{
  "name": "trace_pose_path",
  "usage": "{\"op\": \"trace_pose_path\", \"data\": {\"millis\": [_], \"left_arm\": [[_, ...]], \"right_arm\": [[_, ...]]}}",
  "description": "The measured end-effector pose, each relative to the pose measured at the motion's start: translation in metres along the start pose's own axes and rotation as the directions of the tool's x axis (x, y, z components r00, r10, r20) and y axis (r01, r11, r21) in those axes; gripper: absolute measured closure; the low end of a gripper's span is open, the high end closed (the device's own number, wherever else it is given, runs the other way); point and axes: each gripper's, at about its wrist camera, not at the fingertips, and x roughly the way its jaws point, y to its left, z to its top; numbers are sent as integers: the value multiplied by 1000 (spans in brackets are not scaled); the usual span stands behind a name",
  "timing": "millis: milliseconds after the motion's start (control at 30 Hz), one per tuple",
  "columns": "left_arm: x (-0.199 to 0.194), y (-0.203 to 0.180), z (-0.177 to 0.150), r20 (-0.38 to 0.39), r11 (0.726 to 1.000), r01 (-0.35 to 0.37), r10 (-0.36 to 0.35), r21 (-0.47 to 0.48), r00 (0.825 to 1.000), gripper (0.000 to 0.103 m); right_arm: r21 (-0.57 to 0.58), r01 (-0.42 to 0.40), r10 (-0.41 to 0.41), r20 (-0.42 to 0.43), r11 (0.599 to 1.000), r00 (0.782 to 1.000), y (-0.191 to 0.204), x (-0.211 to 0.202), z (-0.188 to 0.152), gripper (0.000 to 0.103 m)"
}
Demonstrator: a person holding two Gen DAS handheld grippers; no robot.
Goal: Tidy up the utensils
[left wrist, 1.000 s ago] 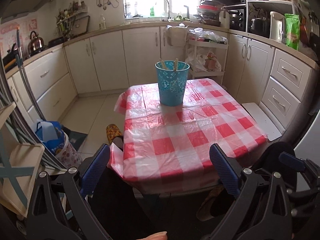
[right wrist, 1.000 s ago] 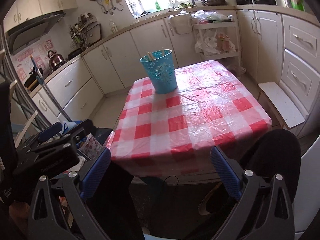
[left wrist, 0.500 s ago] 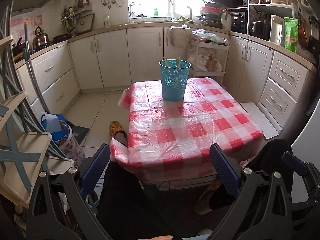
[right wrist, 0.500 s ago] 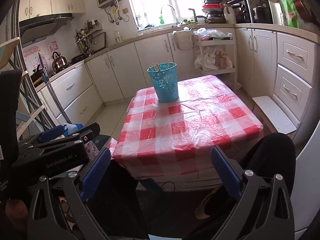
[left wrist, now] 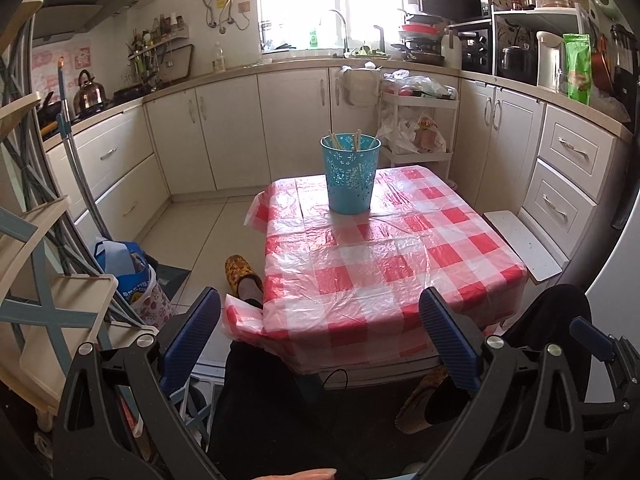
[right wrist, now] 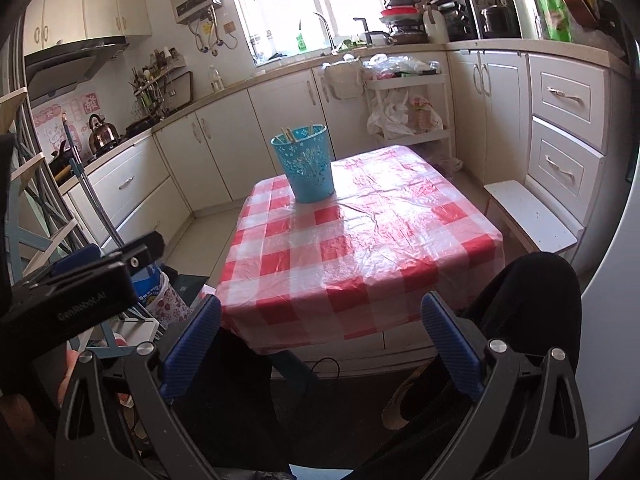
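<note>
A blue perforated holder stands on the far half of the red-and-white checked table. Several wooden utensil tips stick out of its top. The holder also shows in the right wrist view, with the utensil tips above its rim. My left gripper is open and empty, held back from the table's near edge, over the person's lap. My right gripper is open and empty, also back from the table's near edge. The left gripper's body shows at the left of the right wrist view.
White cabinets line the back and right walls. A white stool stands right of the table. A folding rack and a blue bag are at the left. A slippered foot rests on the floor by the table's left corner.
Both grippers have pulled back and up away from the table, so the table and holder look smaller and farther. Both stay open and empty.
</note>
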Motion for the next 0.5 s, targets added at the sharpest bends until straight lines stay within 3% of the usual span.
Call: {"op": "trace_pose_path", "data": {"millis": [500], "left_arm": [[-1, 2, 1, 12, 1000, -13, 13, -8, 1000, 8]], "right_arm": [[-30, 4, -5, -37, 1000, 999, 6, 8, -4, 7]]}}
